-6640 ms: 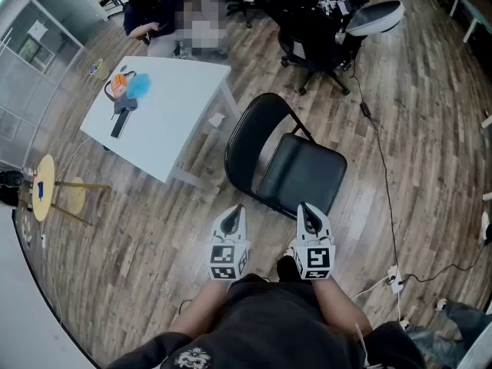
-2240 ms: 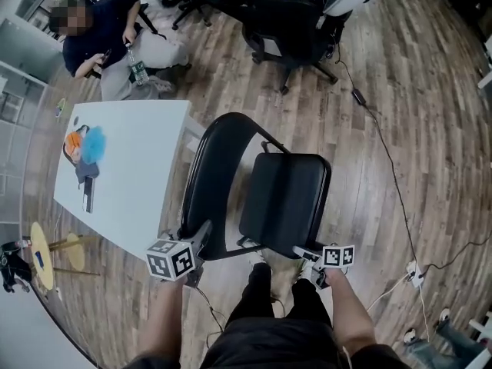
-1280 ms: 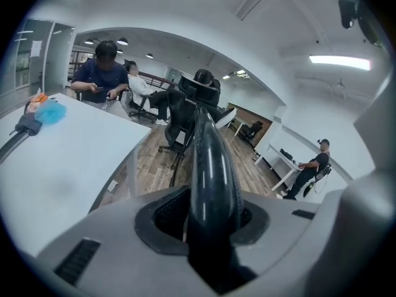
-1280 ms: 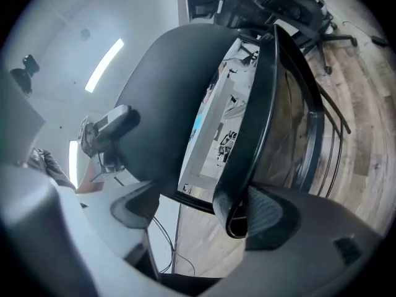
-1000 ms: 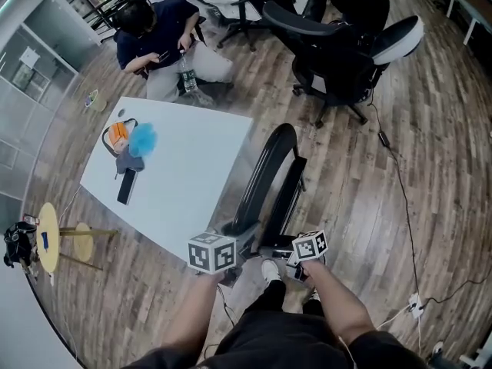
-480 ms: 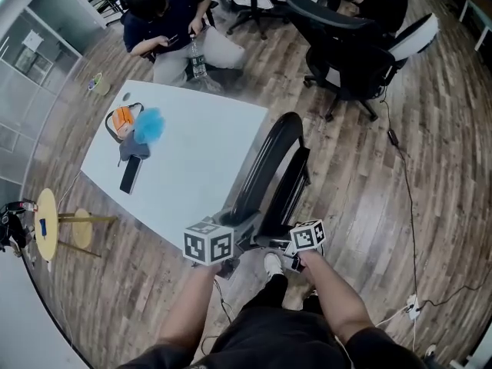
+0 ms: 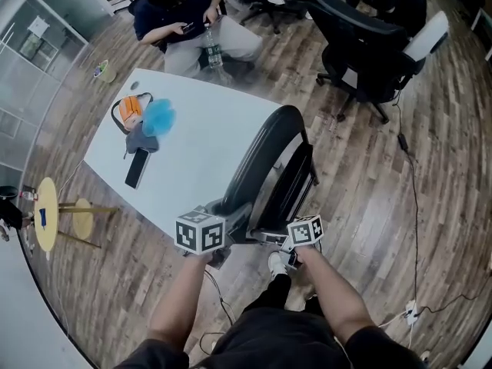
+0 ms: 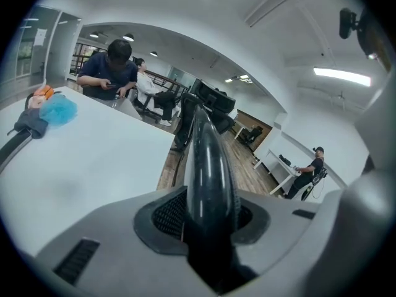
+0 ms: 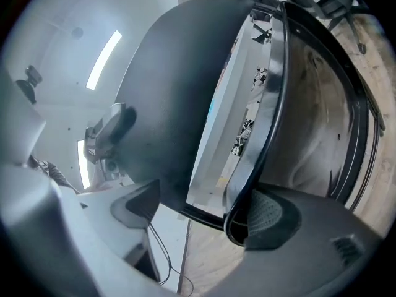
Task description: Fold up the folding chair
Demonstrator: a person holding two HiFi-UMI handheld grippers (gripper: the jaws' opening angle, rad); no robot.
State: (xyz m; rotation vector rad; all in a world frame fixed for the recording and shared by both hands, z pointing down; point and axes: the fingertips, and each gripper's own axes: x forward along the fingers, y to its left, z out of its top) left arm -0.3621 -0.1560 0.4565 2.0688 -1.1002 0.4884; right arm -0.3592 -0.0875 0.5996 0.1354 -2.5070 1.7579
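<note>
The black folding chair [image 7: 270, 158] stands folded flat and upright beside the white table [image 7: 192, 141]. In the head view my left gripper [image 7: 233, 220] holds the curved backrest tube low down. The left gripper view shows that black tube [image 8: 207, 159] filling the gap of my left gripper [image 8: 207, 218], whose jaws are closing with both pads on it. My right gripper [image 7: 270, 238] is at the chair's lower edge. In the right gripper view a dark panel [image 9: 179, 98] and a frame tube [image 9: 260, 147] sit between the pads of the right gripper [image 9: 207, 212].
An orange item, a blue fluffy thing [image 7: 159, 117] and a black object lie on the table. A person [image 7: 184, 10] sits behind it. Black office chairs [image 7: 377, 44] stand at the back right. A yellow stool [image 7: 44, 214] is at the left, a cable [image 7: 415, 198] on the wooden floor.
Both grippers have carried the folded chair sideways, closer against the white table's edge. The chair stays folded and held.
</note>
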